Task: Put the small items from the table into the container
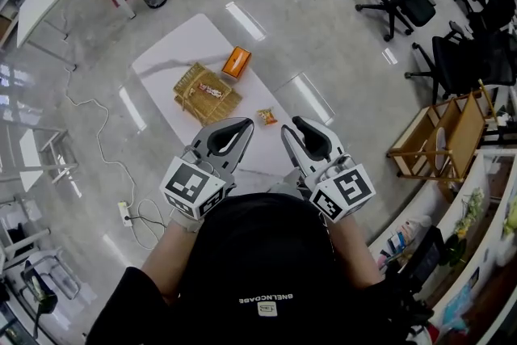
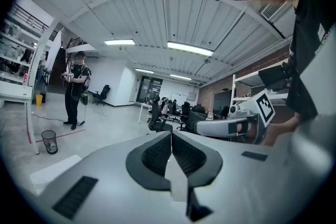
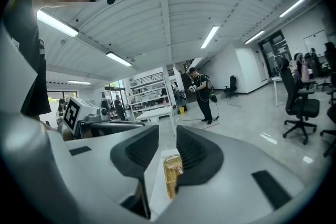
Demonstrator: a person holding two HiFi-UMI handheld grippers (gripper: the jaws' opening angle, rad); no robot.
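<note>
Basket (image 1: 187, 99) on table (image 1: 174, 52), left of centre, with a red-white packet (image 1: 210, 90) inside. Orange pack (image 1: 236, 61) lies just beside its right corner. Left gripper (image 1: 245, 125): jaws shut together, empty. Small snack (image 1: 266, 116) on table, between both tips, untouched. Right gripper (image 1: 292, 128): jaws partly apart, holding nothing.

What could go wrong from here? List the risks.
1. The left gripper is shut; reaching like that might shove the small packet rather than grasp it.
2. The orange packet lies right beside the basket; the open, empty right gripper could knock the basket while grasping it.
</note>
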